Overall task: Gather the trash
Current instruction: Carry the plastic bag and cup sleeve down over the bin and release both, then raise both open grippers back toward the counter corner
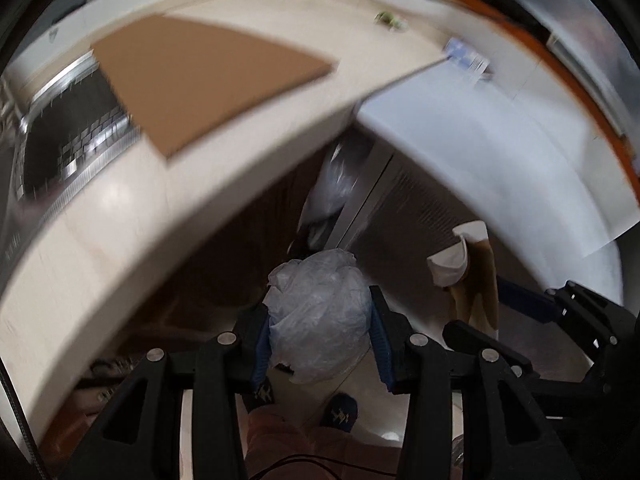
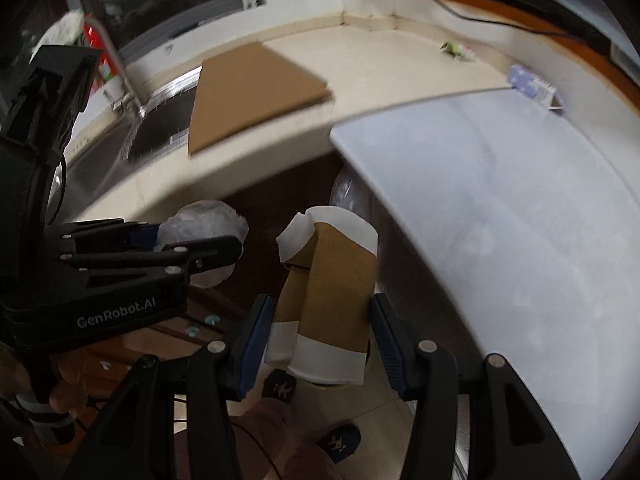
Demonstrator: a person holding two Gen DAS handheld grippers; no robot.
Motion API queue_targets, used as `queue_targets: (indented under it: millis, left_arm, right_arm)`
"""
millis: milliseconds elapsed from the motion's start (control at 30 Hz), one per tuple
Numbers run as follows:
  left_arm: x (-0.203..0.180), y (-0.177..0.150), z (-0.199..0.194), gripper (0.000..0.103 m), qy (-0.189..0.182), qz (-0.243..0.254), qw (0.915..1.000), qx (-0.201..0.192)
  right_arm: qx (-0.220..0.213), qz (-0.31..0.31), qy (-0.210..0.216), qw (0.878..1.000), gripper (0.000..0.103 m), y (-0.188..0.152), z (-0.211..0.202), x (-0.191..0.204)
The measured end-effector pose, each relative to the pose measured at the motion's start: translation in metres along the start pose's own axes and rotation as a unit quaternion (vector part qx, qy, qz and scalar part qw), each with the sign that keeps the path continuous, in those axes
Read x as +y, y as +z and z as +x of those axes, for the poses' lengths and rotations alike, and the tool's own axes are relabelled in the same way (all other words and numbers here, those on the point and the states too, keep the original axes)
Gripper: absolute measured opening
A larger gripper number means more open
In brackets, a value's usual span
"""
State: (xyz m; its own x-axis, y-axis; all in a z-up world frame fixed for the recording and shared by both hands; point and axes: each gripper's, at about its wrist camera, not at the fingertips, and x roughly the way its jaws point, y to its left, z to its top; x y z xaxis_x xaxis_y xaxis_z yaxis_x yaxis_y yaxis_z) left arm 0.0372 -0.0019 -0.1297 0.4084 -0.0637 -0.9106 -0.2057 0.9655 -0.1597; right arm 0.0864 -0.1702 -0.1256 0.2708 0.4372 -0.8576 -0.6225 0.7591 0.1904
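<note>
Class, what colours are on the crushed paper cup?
Brown with white bands, clearest in the right wrist view: paper cup.

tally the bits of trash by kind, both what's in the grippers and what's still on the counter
crumpled plastic bag: 1, held in the left gripper
crushed paper cup: 1, held in the right gripper
green scrap: 1
blue-and-white packet: 1
cardboard sheet: 1
total: 5

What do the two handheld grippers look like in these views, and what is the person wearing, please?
Both the left gripper and the right gripper are black linkage frames with silver pivot pins and blue ribbed pads lining the fingers. The left gripper's body carries white lettering, GenRobot.AI. A thin dark cable trails beneath. The person wears dark blue slippers with a light emblem and pinkish-brown trousers.
</note>
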Motion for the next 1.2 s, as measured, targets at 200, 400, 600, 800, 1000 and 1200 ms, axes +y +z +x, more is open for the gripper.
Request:
queue_targets:
  millis: [200, 400, 600, 800, 1000, 1200]
  left_arm:
    - [0.018, -0.035, 0.061, 0.043, 0.023, -0.003, 0.9993, 0.030]
    - [0.040, -0.055, 0.139, 0.045, 0.005, -0.006, 0.9977, 0.068]
    - [0.050, -0.069, 0.207, 0.051, 0.000, 0.015, 0.9955, 0.093]
    - [0.050, -0.074, 0.241, 0.072, 0.008, 0.047, 0.9927, 0.110]
    - [0.051, -0.074, 0.239, 0.091, 0.020, 0.072, 0.9926, 0.096]
    - [0.057, -0.072, 0.236, 0.096, 0.028, 0.070, 0.9924, 0.097]
  right_arm:
    - [0.040, -0.010, 0.004, 0.999, 0.051, -0.032, 0.063, 0.006]
    - [0.070, 0.018, 0.010, 0.997, 0.052, -0.070, 0.143, -0.003]
    - [0.095, 0.063, 0.009, 0.993, 0.052, -0.105, 0.219, -0.023]
    - [0.104, 0.100, 0.008, 0.989, 0.053, -0.120, 0.269, -0.041]
    - [0.102, 0.121, 0.003, 0.987, 0.053, -0.116, 0.286, -0.048]
    - [0.098, 0.118, 0.011, 0.988, 0.053, -0.114, 0.282, -0.045]
